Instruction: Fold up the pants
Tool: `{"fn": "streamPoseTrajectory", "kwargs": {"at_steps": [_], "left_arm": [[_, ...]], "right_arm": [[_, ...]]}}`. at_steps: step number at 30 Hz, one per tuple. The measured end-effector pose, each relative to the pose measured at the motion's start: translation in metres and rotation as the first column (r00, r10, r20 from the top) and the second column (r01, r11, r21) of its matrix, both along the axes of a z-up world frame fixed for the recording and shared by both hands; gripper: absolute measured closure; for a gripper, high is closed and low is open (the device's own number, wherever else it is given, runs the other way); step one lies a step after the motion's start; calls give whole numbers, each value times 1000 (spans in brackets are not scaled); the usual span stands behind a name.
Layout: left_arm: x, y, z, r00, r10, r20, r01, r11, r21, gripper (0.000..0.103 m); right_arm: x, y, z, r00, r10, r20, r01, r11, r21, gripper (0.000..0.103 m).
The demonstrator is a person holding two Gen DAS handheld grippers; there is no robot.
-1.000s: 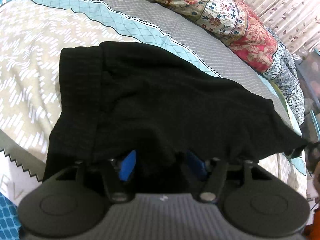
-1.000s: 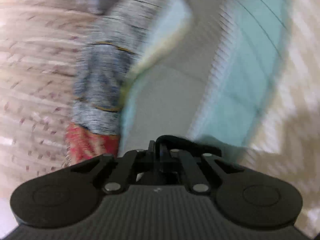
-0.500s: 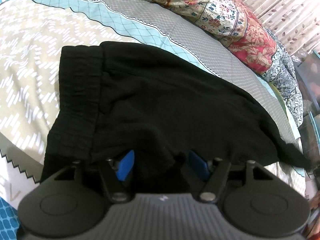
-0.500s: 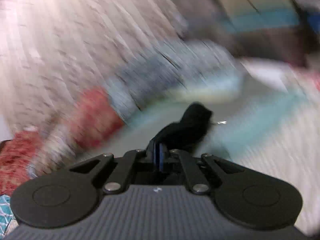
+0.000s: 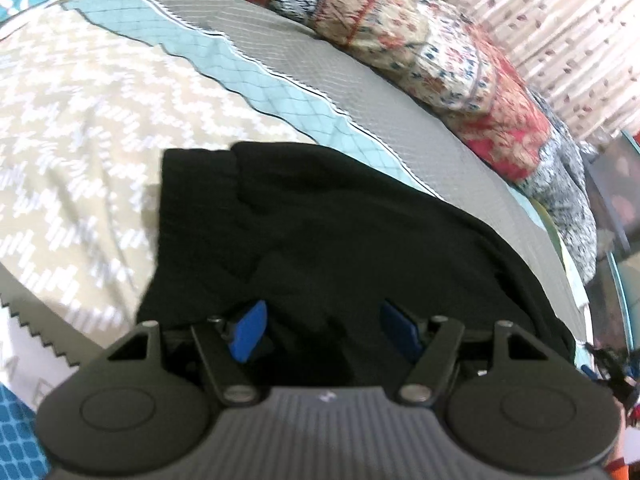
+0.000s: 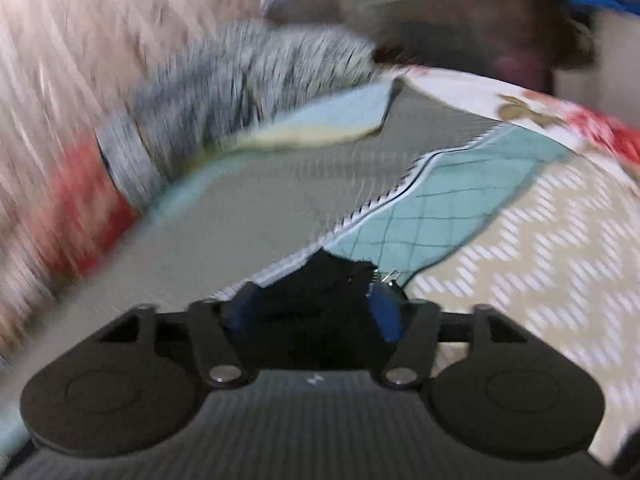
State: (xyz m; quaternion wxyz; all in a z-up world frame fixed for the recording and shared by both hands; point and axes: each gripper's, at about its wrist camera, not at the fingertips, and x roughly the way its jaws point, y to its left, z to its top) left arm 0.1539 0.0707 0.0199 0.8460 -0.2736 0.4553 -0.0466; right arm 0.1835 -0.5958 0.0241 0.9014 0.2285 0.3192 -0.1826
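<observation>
Black pants (image 5: 340, 220) lie folded across the patterned bedsheet (image 5: 80, 120), waistband to the left. My left gripper (image 5: 324, 330) hovers over their near edge. Its blue pads (image 5: 248, 328) stand well apart with black cloth lying between them, and neither pad visibly presses on it. In the blurred right wrist view, my right gripper (image 6: 312, 312) is opening. A frayed tip of the pants (image 6: 324, 280) sits loose between its spread pads (image 6: 384, 316), low over the sheet's teal band (image 6: 460, 208).
A floral quilt (image 5: 440, 60) is heaped along the far side of the bed, with a grey-patterned blanket (image 6: 240, 80) at its end. A curtain (image 5: 560, 20) hangs behind. The bed's near edge (image 5: 24, 320) is at the lower left.
My right gripper rolled and sank toward the bed, and its jaws went from shut on the pants' tip to spread apart. The pants' right end settled onto the sheet. The left view rose slightly.
</observation>
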Motion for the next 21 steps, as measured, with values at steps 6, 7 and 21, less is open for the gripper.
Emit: {"fn": "streamPoseTrajectory", "kwargs": {"at_steps": [6, 7, 21], "left_arm": [[-5, 10, 6, 1000, 10, -4, -10, 999, 46, 38], [-7, 13, 7, 1000, 15, -2, -15, 999, 48, 38], [16, 22, 26, 998, 31, 55, -44, 969, 244, 29]], "right_arm": [[22, 9, -17, 985, 65, -162, -103, 964, -243, 87], [25, 10, -12, 985, 86, -151, -123, 960, -253, 92], [64, -26, 0, 973, -220, -73, 188, 933, -307, 54]]}}
